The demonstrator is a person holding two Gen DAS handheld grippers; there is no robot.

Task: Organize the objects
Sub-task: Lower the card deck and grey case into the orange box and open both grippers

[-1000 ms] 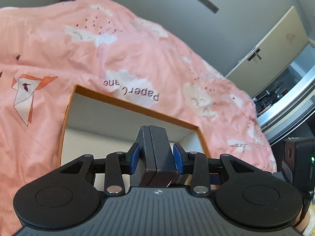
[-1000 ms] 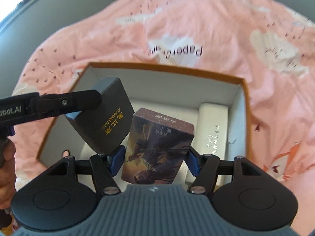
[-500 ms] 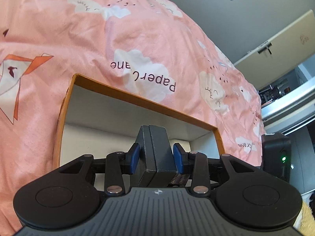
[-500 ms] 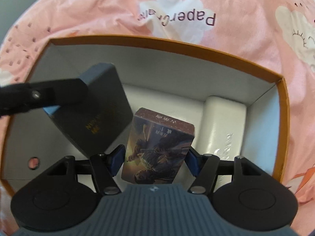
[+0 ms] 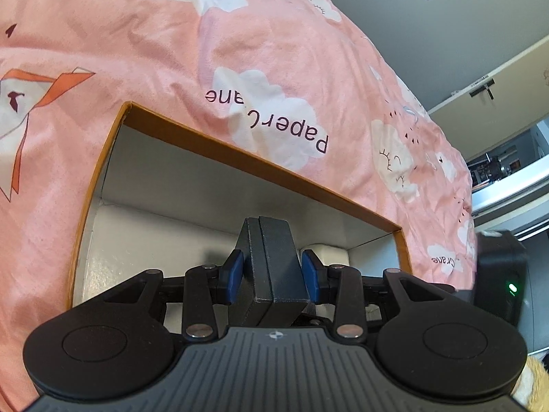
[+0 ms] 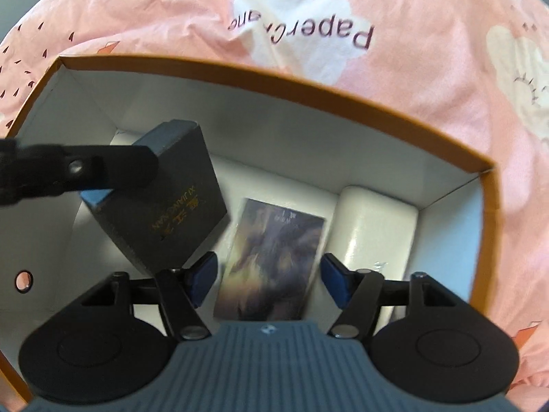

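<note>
An orange-rimmed cardboard box (image 5: pixel 247 158) with a white inside lies on a pink bedspread; it also shows in the right wrist view (image 6: pixel 308 89). My left gripper (image 5: pixel 272 274) is shut on a dark grey box (image 5: pixel 271 261) and holds it inside the cardboard box; the same dark box (image 6: pixel 178 199) with gold lettering shows in the right wrist view. My right gripper (image 6: pixel 271 276) is open. A picture-printed card pack (image 6: pixel 271 257) lies on the box floor between its fingers, blurred. A white case (image 6: pixel 377 226) lies at the right wall.
The pink bedspread (image 5: pixel 171 34) with cloud prints surrounds the box on all sides. A cupboard door (image 5: pixel 497 89) and a window sill stand at the far right. A small round hole (image 6: pixel 24 279) shows in the box's left wall.
My right gripper has opened and let go of the card pack, which now lies in the box. Both grippers have moved lower into the box. The left still grips the dark box.
</note>
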